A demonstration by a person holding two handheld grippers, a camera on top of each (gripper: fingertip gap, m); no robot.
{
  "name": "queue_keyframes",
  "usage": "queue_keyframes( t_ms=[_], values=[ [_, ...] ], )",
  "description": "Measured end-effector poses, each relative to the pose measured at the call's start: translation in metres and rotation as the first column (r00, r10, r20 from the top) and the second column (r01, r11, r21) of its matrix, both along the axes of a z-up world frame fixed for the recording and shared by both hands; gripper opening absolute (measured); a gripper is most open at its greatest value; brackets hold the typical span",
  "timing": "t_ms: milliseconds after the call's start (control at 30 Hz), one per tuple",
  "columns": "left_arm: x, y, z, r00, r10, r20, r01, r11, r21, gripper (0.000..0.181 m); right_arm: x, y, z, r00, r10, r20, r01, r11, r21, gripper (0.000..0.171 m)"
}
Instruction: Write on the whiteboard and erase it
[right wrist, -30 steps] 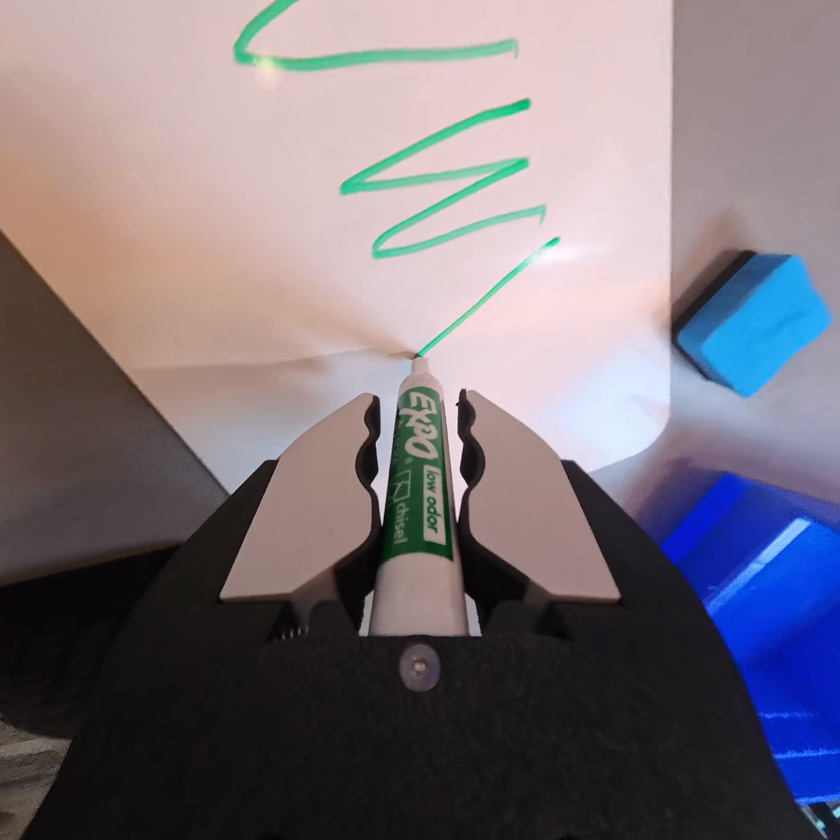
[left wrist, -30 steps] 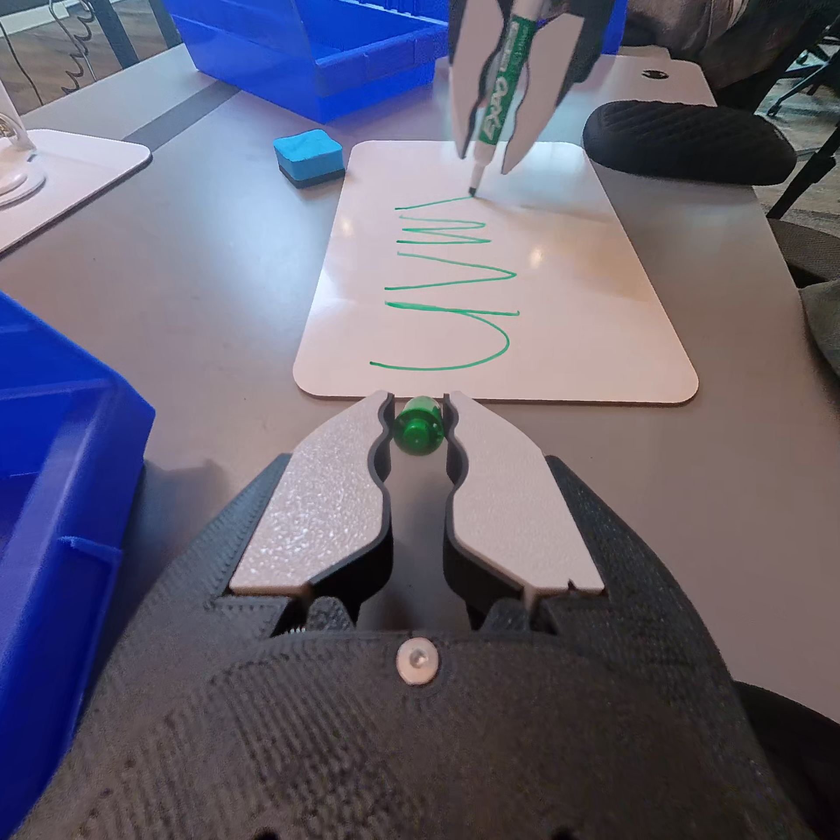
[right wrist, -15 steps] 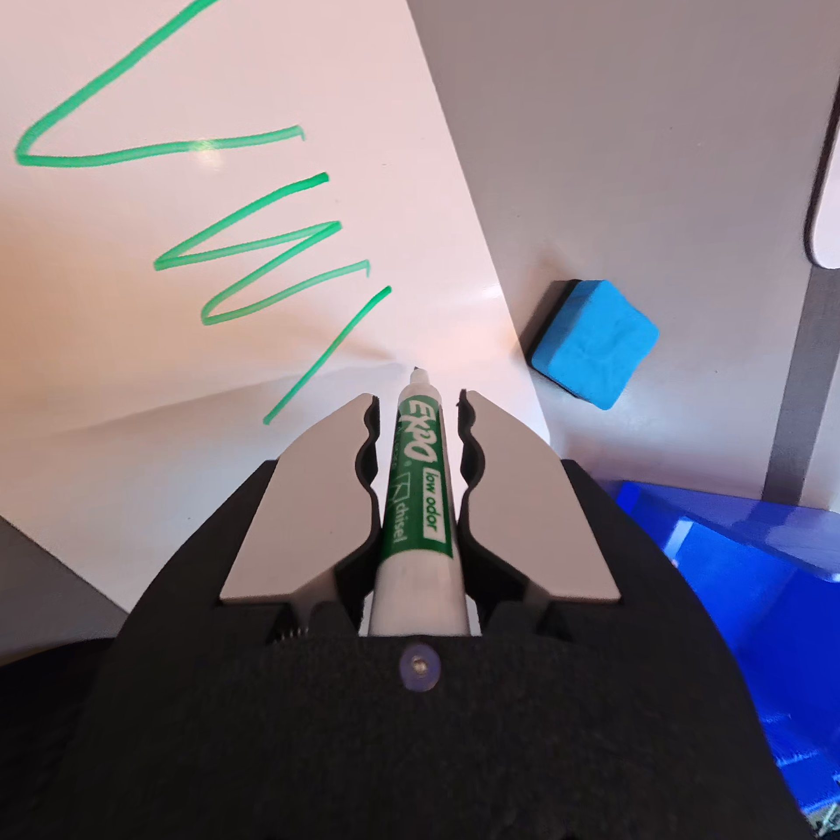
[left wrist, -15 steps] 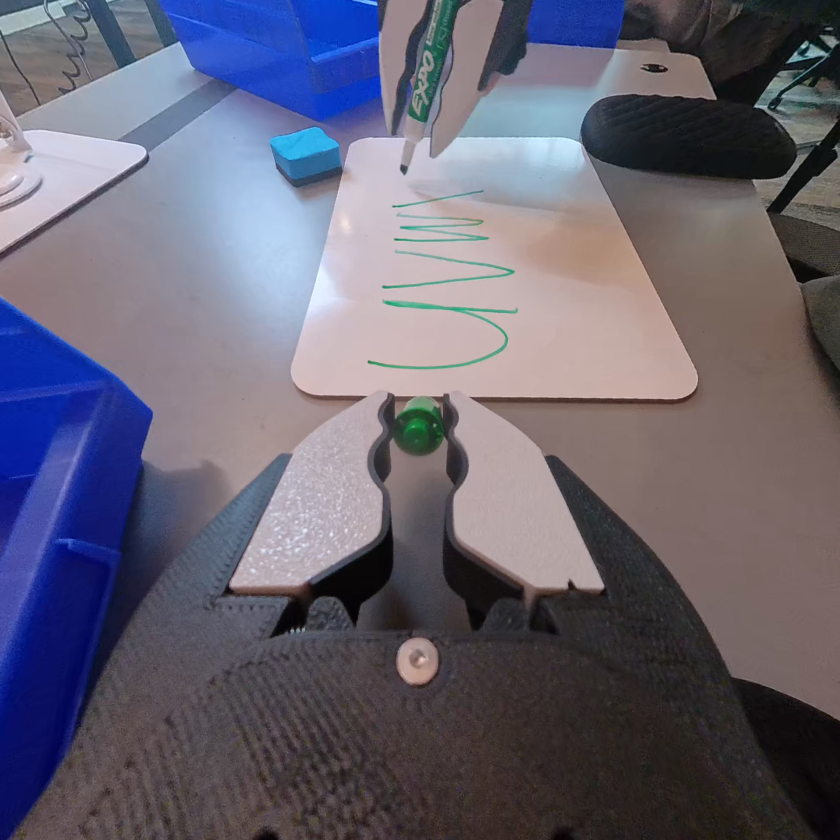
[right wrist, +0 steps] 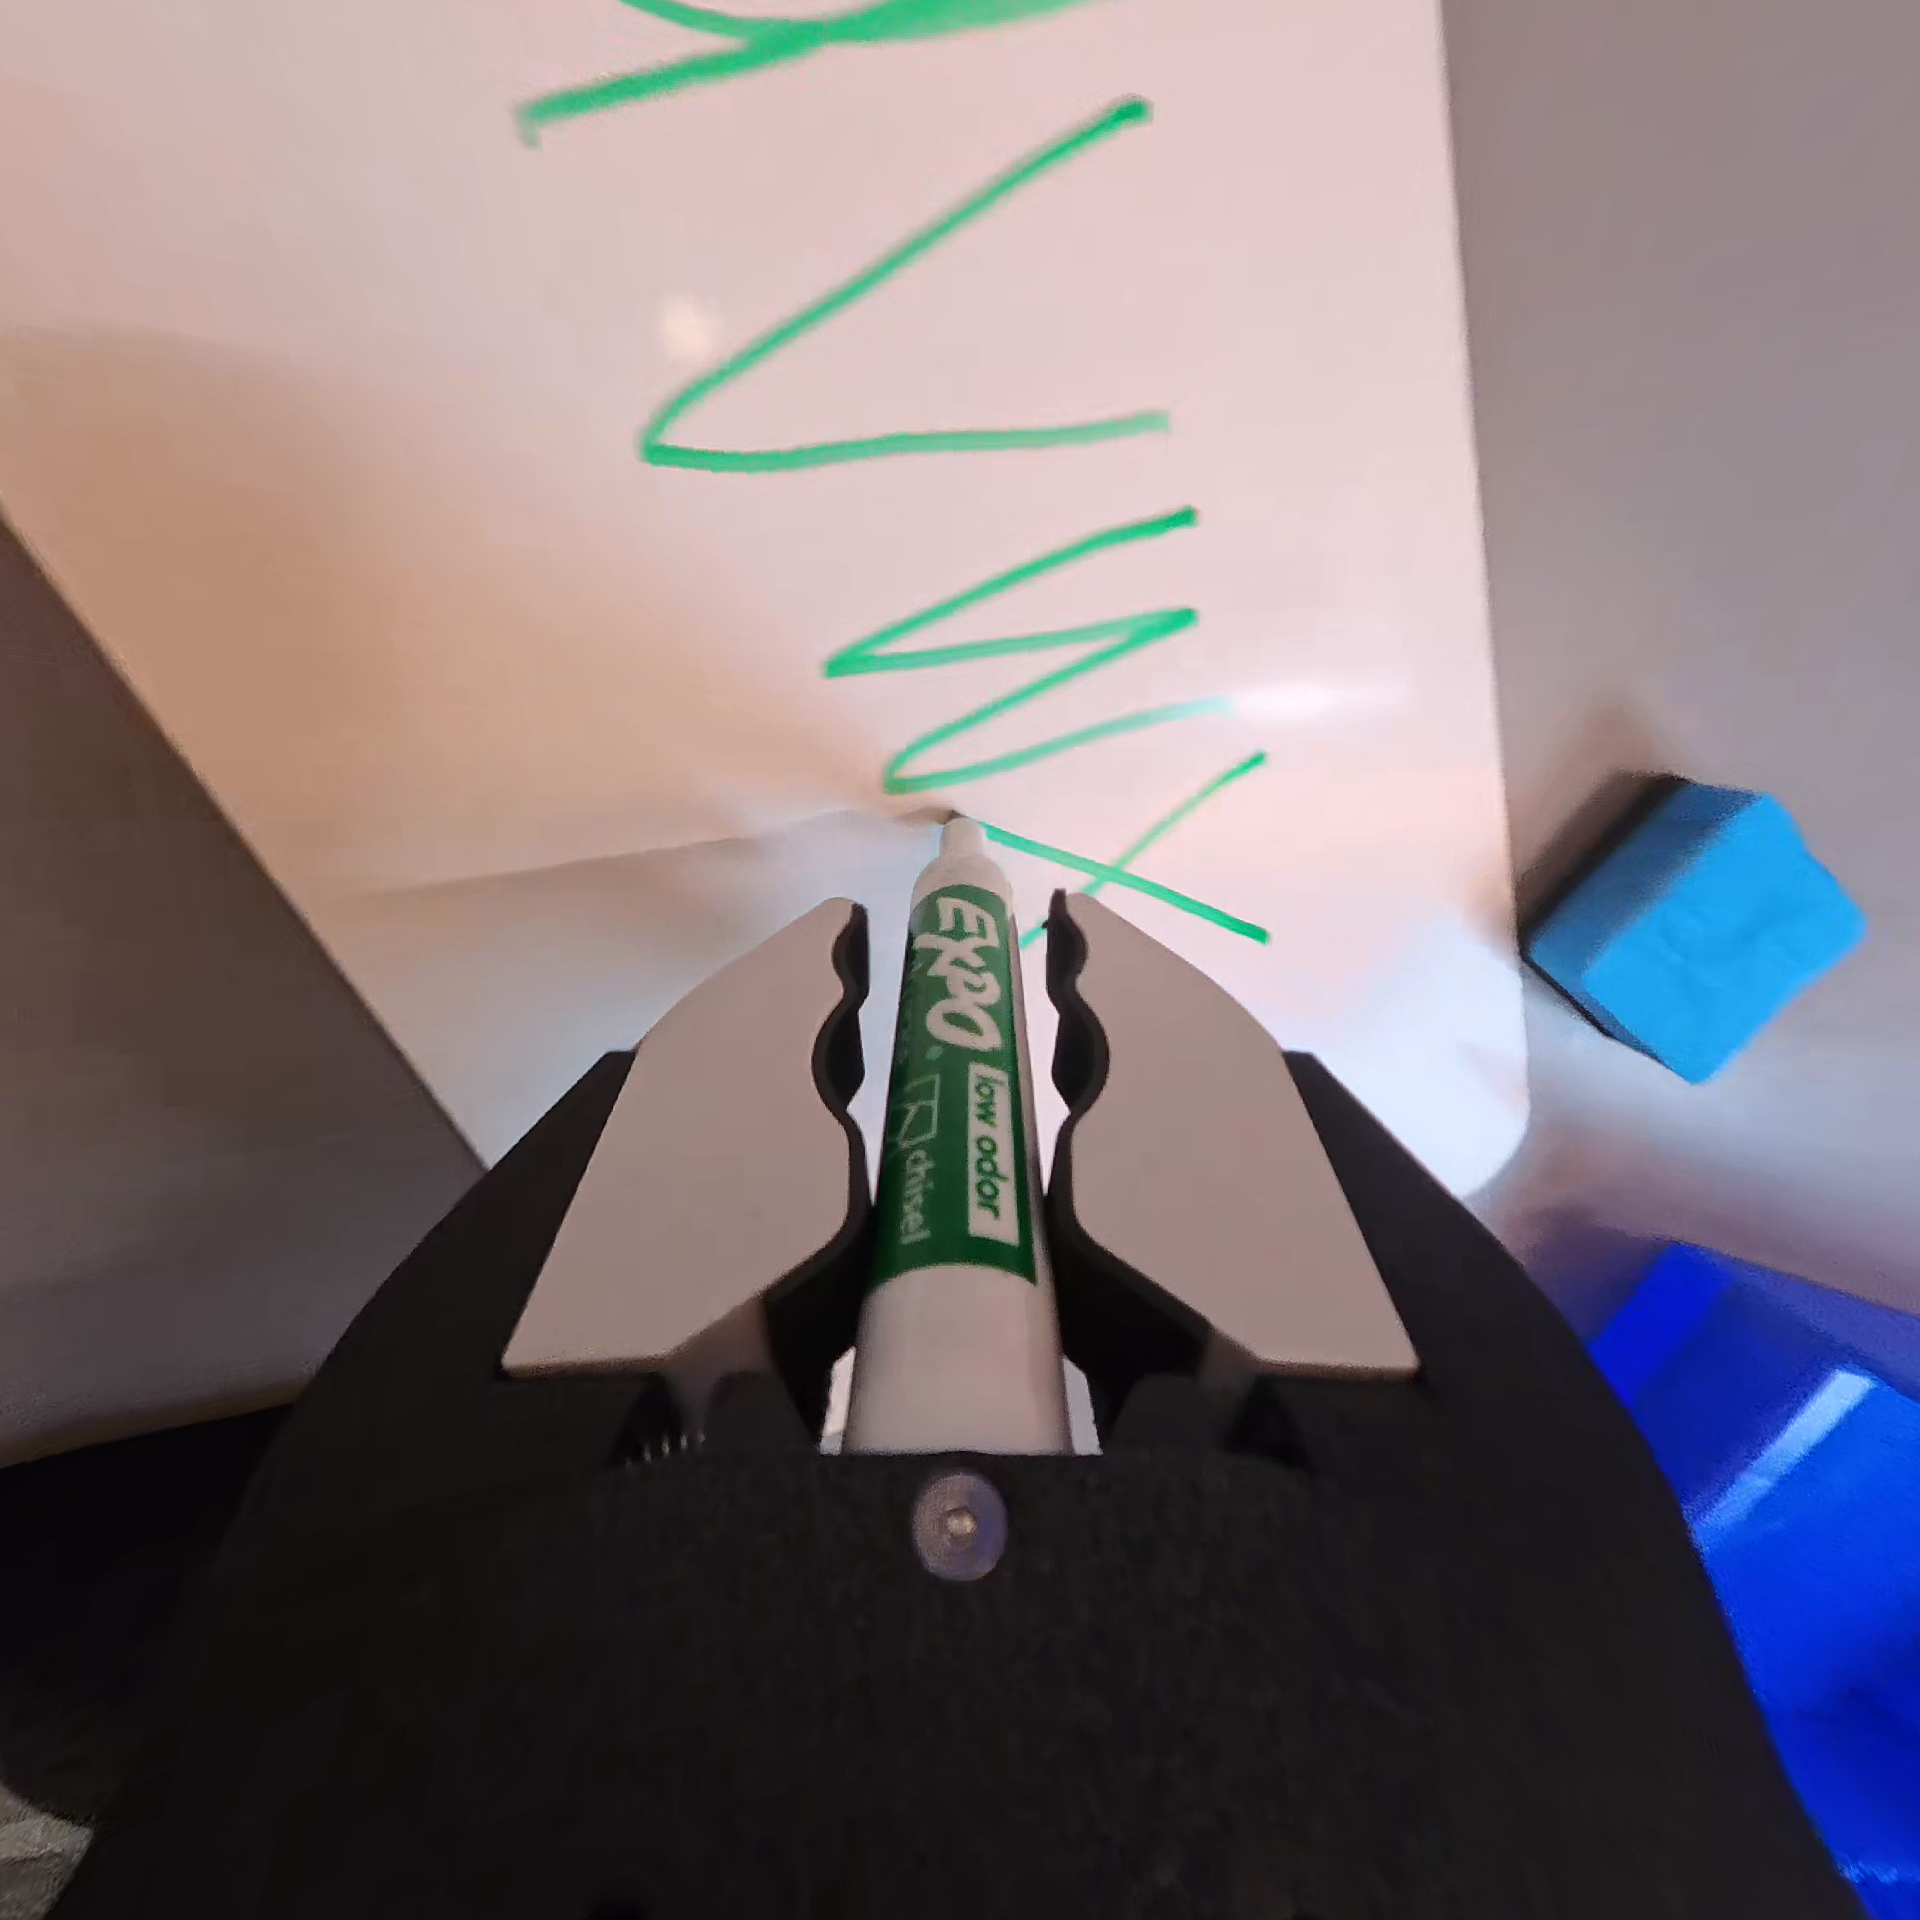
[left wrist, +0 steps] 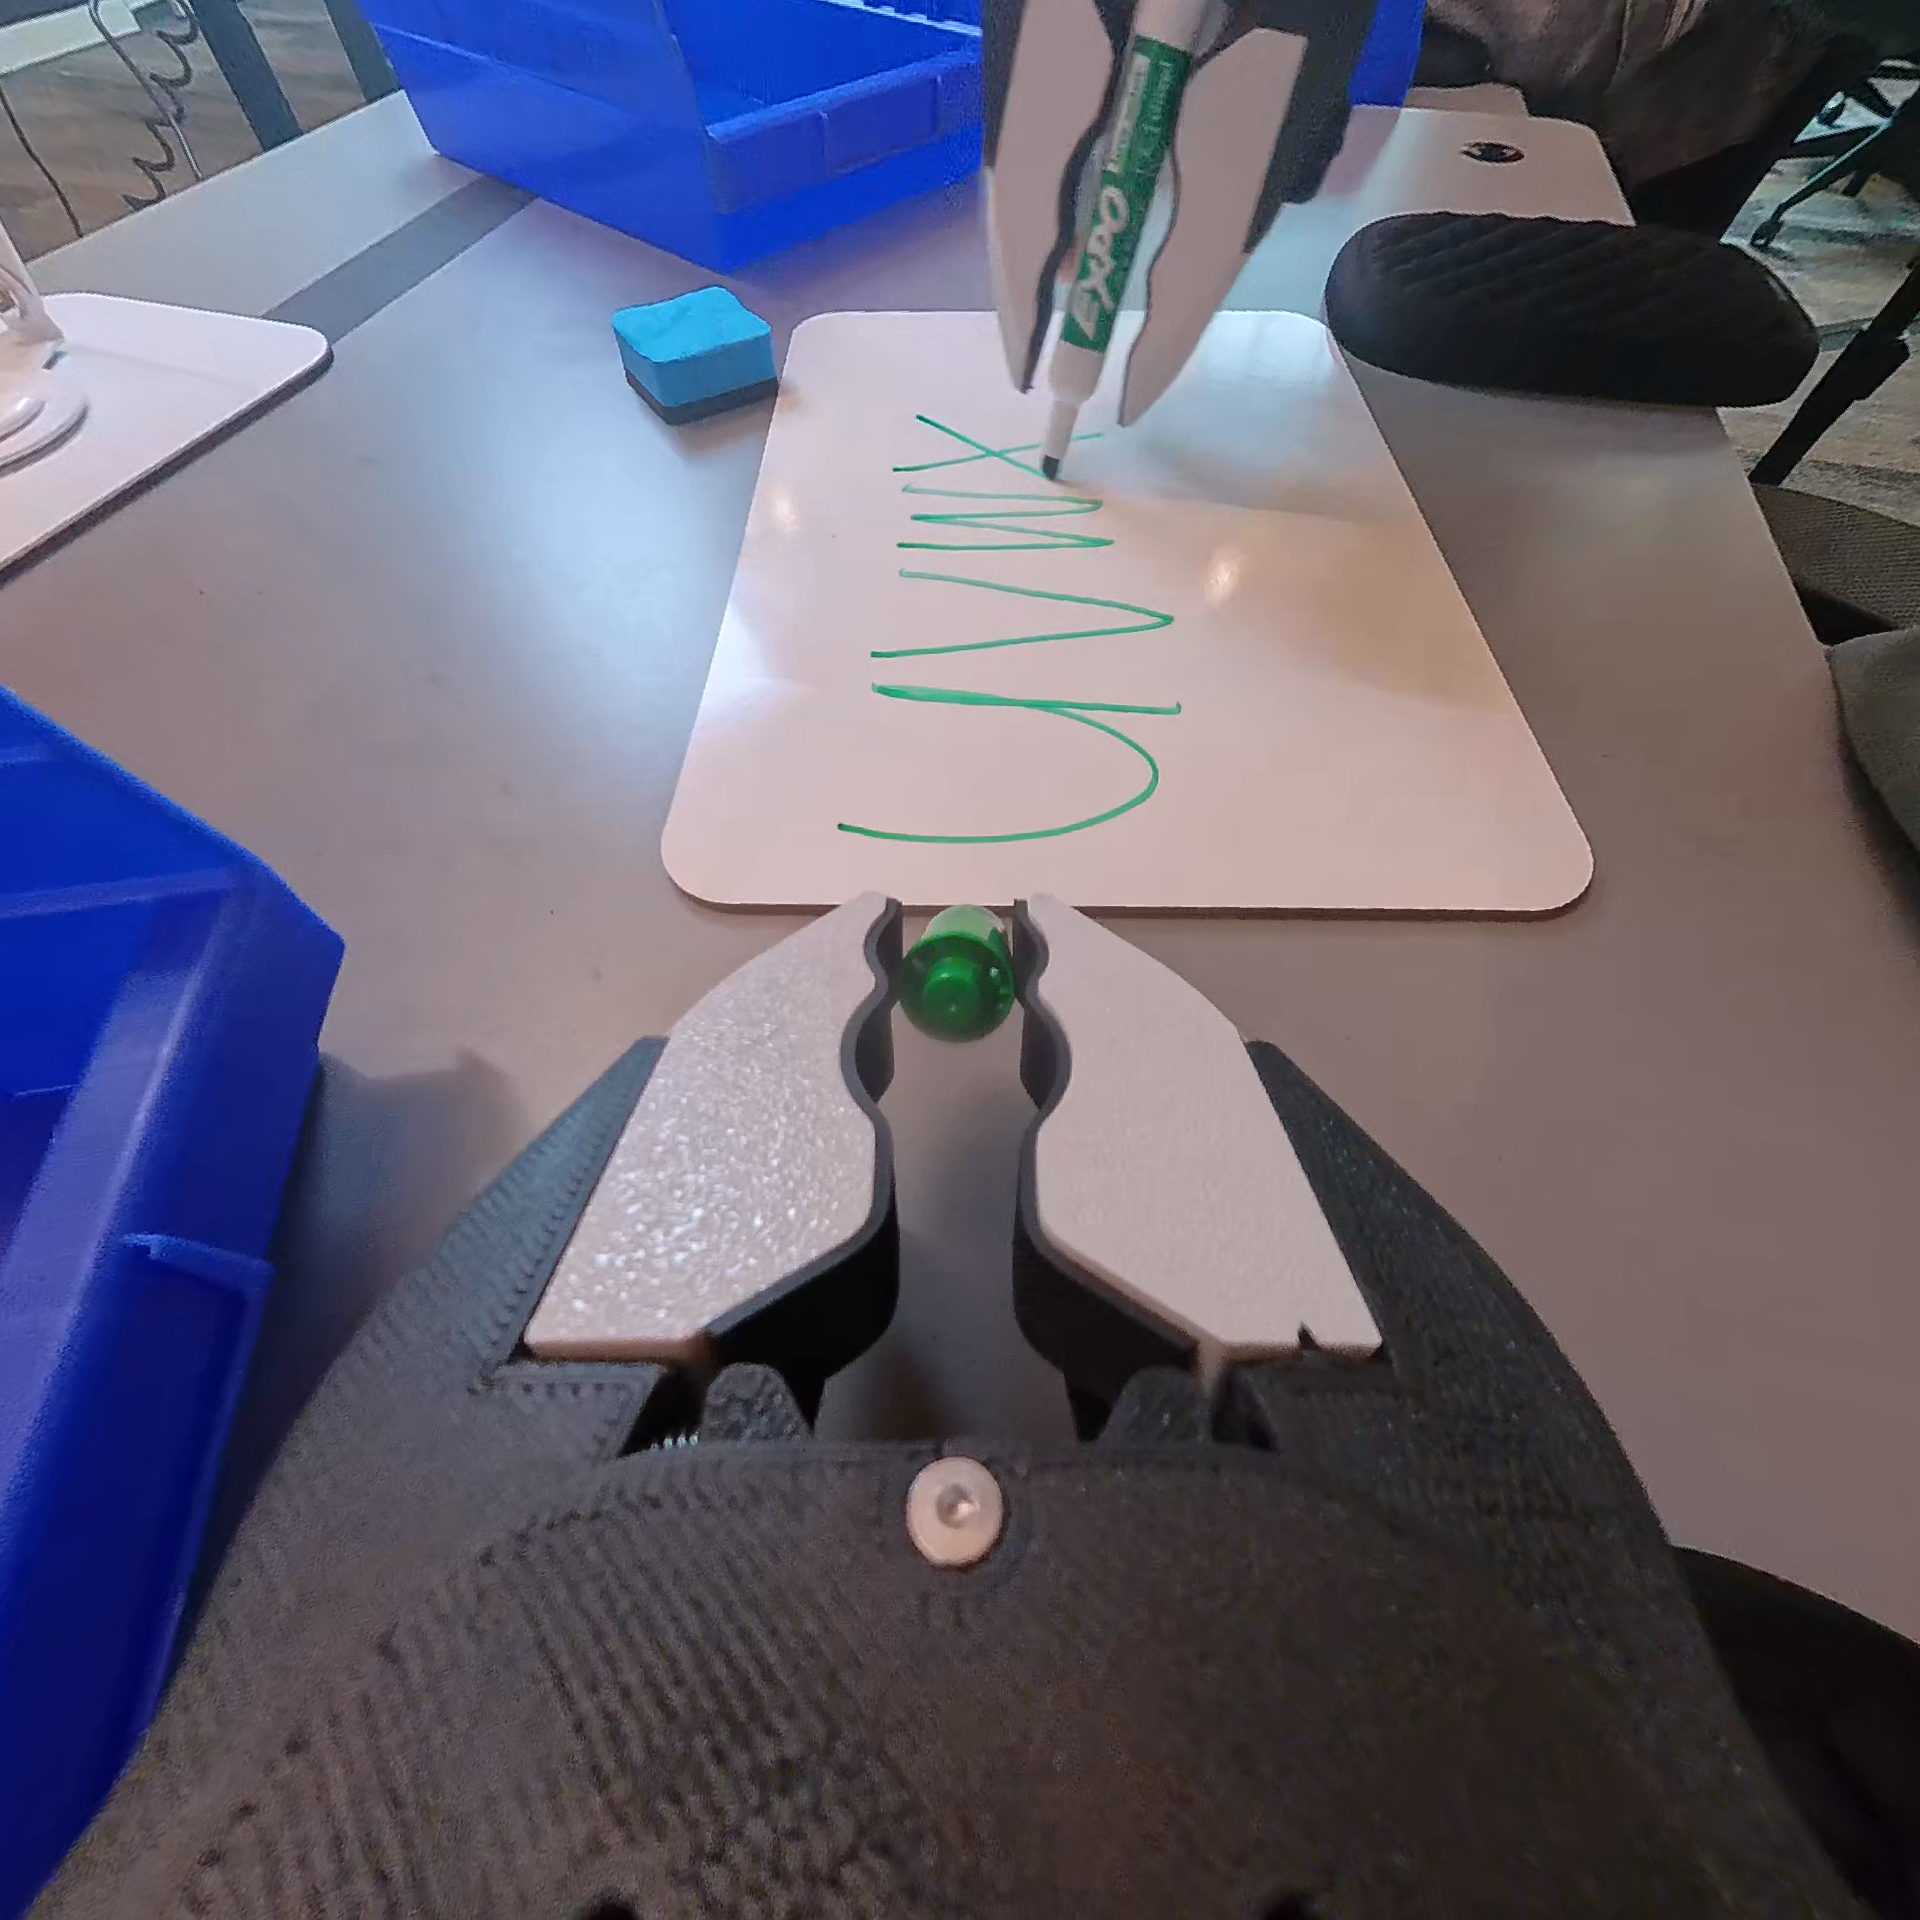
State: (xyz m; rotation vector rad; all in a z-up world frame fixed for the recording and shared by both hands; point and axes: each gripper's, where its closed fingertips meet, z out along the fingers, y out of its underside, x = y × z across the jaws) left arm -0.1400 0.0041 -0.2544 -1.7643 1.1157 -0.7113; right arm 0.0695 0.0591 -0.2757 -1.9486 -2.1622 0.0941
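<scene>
A white whiteboard (left wrist: pixel 1299 644) lies flat on the grey table and bears several green marker strokes (left wrist: pixel 1018 623). My right gripper (right wrist: pixel 956 920) is shut on a green-and-white marker (right wrist: pixel 951 1122), its tip touching the board's far end; the same gripper (left wrist: pixel 1081 405) and marker (left wrist: pixel 1107 229) show in the left wrist view. My left gripper (left wrist: pixel 951 909) is shut on the green marker cap (left wrist: pixel 954 985), just short of the board's near edge. A blue eraser (left wrist: pixel 694 348) lies on the table left of the board's far corner; it also shows in the right wrist view (right wrist: pixel 1694 940).
A blue bin (left wrist: pixel 727 114) stands behind the board, another blue bin (left wrist: pixel 114 1091) at my near left. A white tray (left wrist: pixel 156 384) is at far left. A black padded chair armrest (left wrist: pixel 1569 312) sits by the board's far right corner. Tip to tip, the grippers are about 20 centimeters apart. The left gripper is farther from the blue eraser (left wrist: pixel 694 348), some 30 centimeters, than the right, some 12 centimeters. Seen from the right wrist view (right wrist: pixel 1697 870) as well.
The right gripper lifted the marker, moved it left off the board's far end, then came back down and drew a second stroke crossing the last one. My left gripper stayed still.
</scene>
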Motion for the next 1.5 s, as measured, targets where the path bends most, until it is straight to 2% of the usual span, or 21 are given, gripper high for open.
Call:
queue_keyframes(
  t_ms=[133,267,433,933,1333,1500],
  values=[
    [0.0,0.0,0.0,1.0,0.0,-0.001,0.0,1.0,0.002,0.02,-0.003,-0.004,0.005,1.0,0.013,-0.024,-0.012,1.0,0.013,0.034],
    [0.0,0.0,0.0,1.0,0.001,-0.001,-0.001,1.0,0.002,0.02,0.014,0.039,0.024,0.99,-0.105,-0.095,0.113,0.99,0.082,0.034],
    [0.0,0.001,0.0,1.0,0.001,0.004,-0.001,1.0,-0.003,0.02,0.028,0.067,0.018,0.977,-0.177,-0.121,0.189,0.978,0.092,0.034],
    [0.0,0.0,0.001,1.0,-0.001,0.006,0.001,1.0,-0.006,0.02,0.029,0.076,-0.001,0.989,-0.145,-0.038,0.148,0.982,0.119,0.034],
    [0.0,-0.001,0.0,1.0,-0.001,0.004,0.001,1.0,-0.006,0.02,0.058,0.047,0.0,0.989,-0.138,0.059,0.132,0.987,0.094,0.034],
    [0.0,-0.002,0.0,1.0,-0.001,0.003,0.001,1.0,-0.005,0.02,0.056,0.059,0.0,0.988,-0.141,0.06,0.133,0.983,0.129,0.034]
  ],
)
